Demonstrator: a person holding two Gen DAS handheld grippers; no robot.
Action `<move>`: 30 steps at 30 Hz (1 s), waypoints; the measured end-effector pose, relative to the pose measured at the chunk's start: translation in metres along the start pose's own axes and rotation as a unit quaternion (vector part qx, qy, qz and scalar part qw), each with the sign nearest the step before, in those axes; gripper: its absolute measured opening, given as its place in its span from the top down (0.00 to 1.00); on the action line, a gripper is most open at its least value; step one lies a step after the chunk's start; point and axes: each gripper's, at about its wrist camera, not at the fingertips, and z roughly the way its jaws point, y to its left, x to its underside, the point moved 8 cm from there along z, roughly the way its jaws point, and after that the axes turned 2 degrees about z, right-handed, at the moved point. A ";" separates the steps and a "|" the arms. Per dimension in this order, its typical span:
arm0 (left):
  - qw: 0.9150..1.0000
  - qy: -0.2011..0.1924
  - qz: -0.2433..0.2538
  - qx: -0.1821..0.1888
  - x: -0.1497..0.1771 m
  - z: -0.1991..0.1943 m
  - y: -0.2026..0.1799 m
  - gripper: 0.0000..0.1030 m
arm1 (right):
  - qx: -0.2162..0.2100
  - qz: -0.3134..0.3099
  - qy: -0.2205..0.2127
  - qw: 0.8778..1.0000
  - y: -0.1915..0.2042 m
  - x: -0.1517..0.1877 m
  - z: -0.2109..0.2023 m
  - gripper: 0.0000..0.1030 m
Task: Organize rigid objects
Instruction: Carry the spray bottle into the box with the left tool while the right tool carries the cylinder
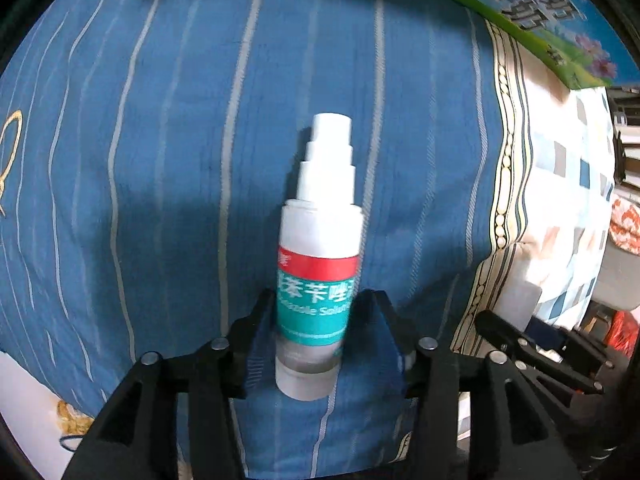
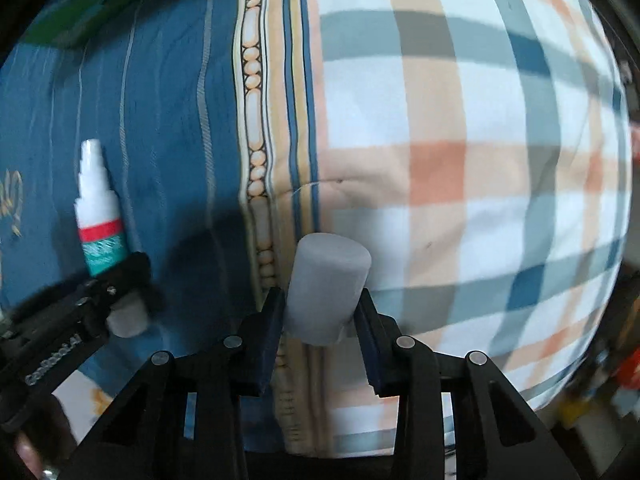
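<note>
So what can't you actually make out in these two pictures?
- Spray bottle label, left wrist view: blurred, and wraps out of sight around the bottle.
- Green carton, left wrist view: cut off by the top edge.
- Translucent cap base, right wrist view: hidden between the right claw fingers.
- Room clutter, right edges: blurred.

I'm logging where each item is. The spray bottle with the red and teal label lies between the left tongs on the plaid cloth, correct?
Not quite: the spray bottle lies between the left tongs on the blue striped cloth, as the left wrist view shows. The plaid cloth lies under the right tongs.
</note>
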 end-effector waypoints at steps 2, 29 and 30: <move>1.000 0.001 0.010 -0.015 -0.001 -0.002 -0.010 0.54 | 0.006 -0.002 0.003 1.000 0.001 -0.001 0.003 0.62; 0.993 -0.105 0.040 -0.031 0.021 -0.073 -0.034 0.71 | -0.031 0.007 -0.045 0.999 0.002 0.006 -0.046 0.67; 0.993 -0.110 0.043 -0.029 0.021 -0.079 -0.036 0.71 | -0.034 0.006 -0.048 0.998 0.002 0.006 -0.051 0.67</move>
